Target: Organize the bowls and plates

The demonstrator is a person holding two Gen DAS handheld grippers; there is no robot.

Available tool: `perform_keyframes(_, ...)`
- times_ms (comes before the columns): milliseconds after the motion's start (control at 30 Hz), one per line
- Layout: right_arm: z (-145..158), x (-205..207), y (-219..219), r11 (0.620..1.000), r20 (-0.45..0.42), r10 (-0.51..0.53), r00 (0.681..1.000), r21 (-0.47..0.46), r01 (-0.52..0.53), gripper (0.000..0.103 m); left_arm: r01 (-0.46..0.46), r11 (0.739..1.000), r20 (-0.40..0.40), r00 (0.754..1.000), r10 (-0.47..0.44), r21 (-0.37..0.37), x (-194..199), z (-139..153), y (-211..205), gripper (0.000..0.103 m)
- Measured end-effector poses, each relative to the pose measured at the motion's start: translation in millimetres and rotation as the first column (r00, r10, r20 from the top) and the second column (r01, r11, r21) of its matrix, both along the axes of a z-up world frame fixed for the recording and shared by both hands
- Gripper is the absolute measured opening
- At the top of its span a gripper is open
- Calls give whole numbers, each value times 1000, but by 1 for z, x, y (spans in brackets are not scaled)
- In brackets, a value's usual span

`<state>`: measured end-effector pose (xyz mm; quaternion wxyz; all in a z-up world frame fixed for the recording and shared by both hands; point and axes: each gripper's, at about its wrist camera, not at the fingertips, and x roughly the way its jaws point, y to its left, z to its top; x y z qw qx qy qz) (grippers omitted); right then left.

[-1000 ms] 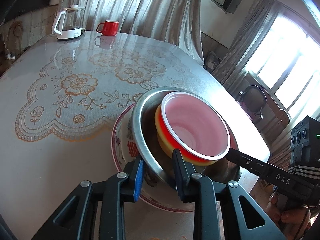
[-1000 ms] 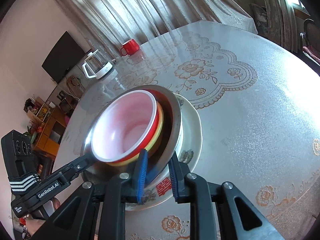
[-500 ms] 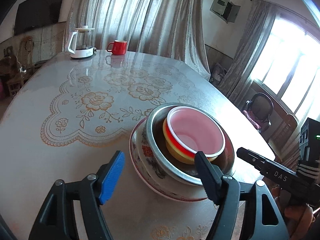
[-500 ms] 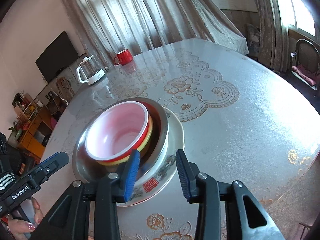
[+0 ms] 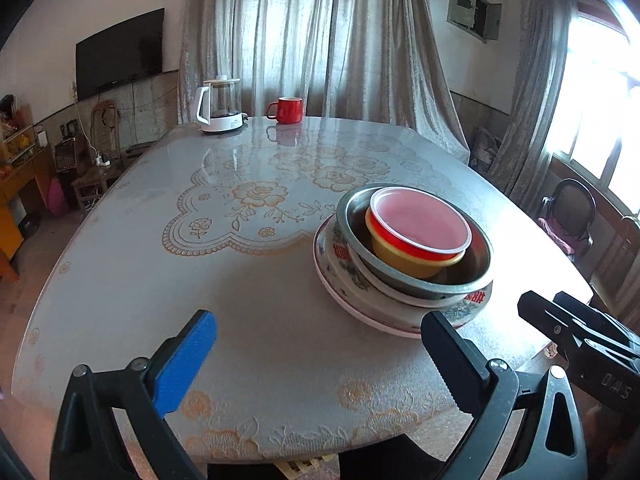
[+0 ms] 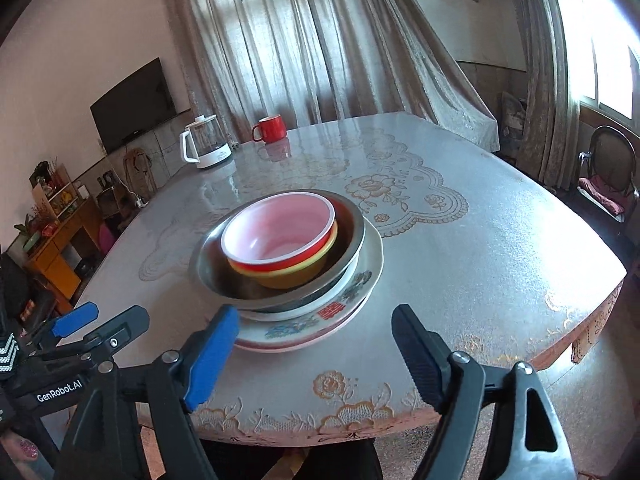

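Note:
A stack stands near the table's front edge: a red bowl with a pale pink inside [image 5: 420,224] [image 6: 280,228] sits in a yellow bowl [image 5: 404,256] [image 6: 292,276], inside a steel bowl [image 5: 440,280] [image 6: 352,232], on floral ceramic plates [image 5: 340,260] [image 6: 340,308]. My left gripper [image 5: 316,354] is open and empty, pulled back left of the stack. My right gripper [image 6: 316,354] is open and empty, just in front of the stack. Each gripper shows in the other's view, the right one [image 5: 576,340] and the left one [image 6: 92,328].
A glass kettle on a white base [image 5: 218,106] [image 6: 206,144] and a red mug [image 5: 286,110] [image 6: 270,128] stand at the table's far edge. The table [image 5: 240,280] has a floral lace cover. A chair [image 6: 608,168] stands at the right by the window.
Both grippers let go of the steel bowl's rim, opened wide and drew back from the stack towards the table's front edge. The stack stayed in place.

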<state>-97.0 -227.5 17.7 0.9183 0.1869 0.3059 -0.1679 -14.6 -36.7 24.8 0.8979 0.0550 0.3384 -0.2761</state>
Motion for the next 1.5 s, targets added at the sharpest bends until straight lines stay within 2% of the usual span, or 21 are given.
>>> perform_keyframes(267,-2,-25,13,998,16,-47,999,-43,48,82,-74,994,63,996,69,75,-26,-2,5,103)
perform_keyframes(467,-11,-26,21,999,-27,-33,999,-29,32,82,-58,996,30,998,56,63,-33,-7,8,103)
perform_keyframes(567,-12,-27,26,998,-49,-21,999,-52,19,82,-83,994,45,996,80,73,-37,-7,8,103)
perform_keyframes(767,-8,-29,31,997,-47,-13,999,-79,9,82,-76,995,60,996,72,71,-41,-4,9,103)
perform_keyframes(1100,-13,-27,27,998,-69,-24,997,-59,20,82,-82,993,7,997,82,88,-33,-13,9,103)
perform_keyframes(1500,-14,-26,26,998,-75,-29,997,-57,24,82,-80,992,19,997,78,99,-34,-13,6,103)
